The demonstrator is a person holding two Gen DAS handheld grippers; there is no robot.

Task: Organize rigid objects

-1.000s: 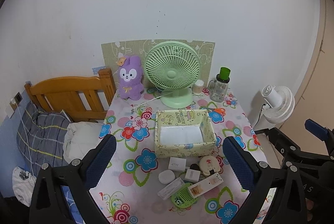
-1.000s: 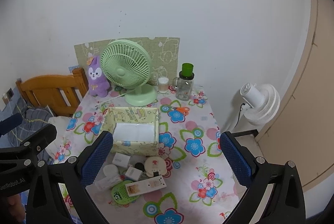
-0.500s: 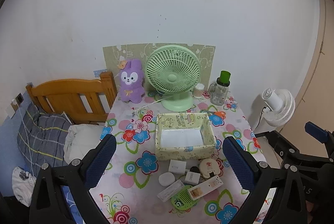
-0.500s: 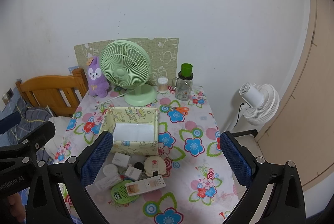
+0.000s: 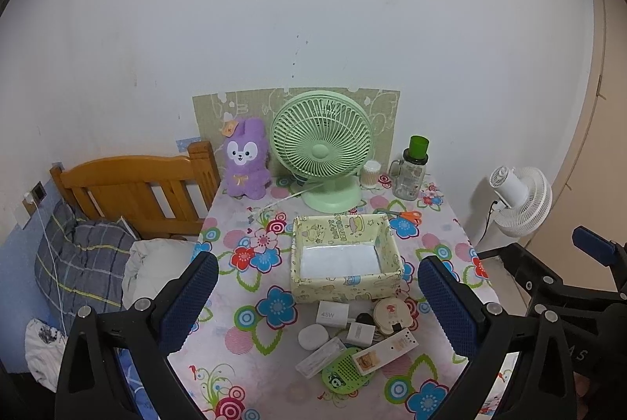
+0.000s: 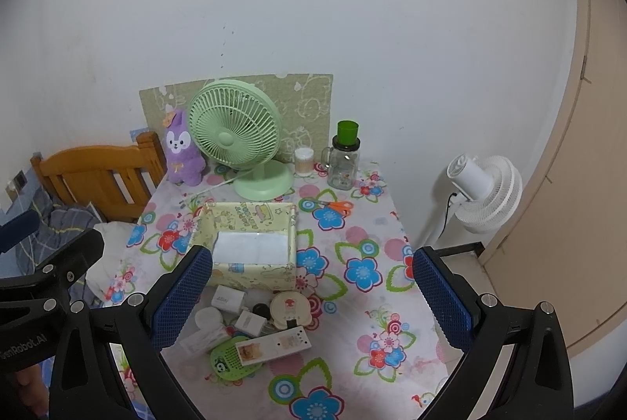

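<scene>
A pale yellow patterned box (image 5: pixel 309 286) (image 6: pixel 274 271) stands open and empty mid-table. In front of it lies a cluster of small items: a white 45W charger (image 5: pixel 332 313) (image 6: pixel 227 299), a white round case (image 5: pixel 313 337), a second white adapter (image 5: pixel 361 333), a round cream case (image 5: pixel 393 310) (image 6: pixel 290 308), a white remote-like bar (image 5: pixel 392 344) (image 6: pixel 276 343) on a green round device (image 5: pixel 343 373) (image 6: pixel 231 361), and a clear packet (image 5: pixel 319 361). My left gripper (image 5: pixel 317 306) and right gripper (image 6: pixel 309 296) are open and empty, held above the table's near side.
A green desk fan (image 5: pixel 323 145), purple plush rabbit (image 5: pixel 246 159), cotton-swab jar (image 5: pixel 370 174), green-lidded glass bottle (image 5: pixel 411 169) and orange scissors (image 5: pixel 405 215) stand at the table's back. A wooden bed headboard (image 5: pixel 133 185) is left; a white floor fan (image 5: pixel 519 200) right.
Both views have drawn back and risen slightly, so the table looks a little smaller and lower. Nothing on the table has moved. Both grippers stay open.
</scene>
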